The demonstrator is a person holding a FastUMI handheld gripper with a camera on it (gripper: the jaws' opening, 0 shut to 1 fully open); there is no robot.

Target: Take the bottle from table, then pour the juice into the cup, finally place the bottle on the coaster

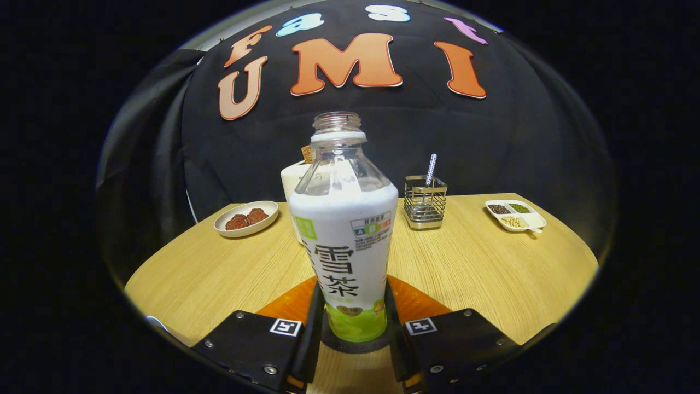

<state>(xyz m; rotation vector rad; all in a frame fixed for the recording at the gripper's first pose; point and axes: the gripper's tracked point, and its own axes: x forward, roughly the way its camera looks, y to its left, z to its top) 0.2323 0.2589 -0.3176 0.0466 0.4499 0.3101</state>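
A clear bottle (346, 230) with a white label stands upright, uncapped, and white liquid fills it up to the shoulder. My gripper (353, 289) is shut on its lower part, one finger pressing each side. The bottle's base rests on a dark round coaster (355, 347) lying between the fingers on the wooden table (481, 273). A white cup (291, 180) stands right behind the bottle, mostly hidden by it, with only its left side and rim visible.
Beyond the bottle to the left sits a small plate (246, 218) with brown pieces. A metal wire holder (425, 203) with a striped straw stands to the right, and a white divided dish (515, 214) of grains sits further right.
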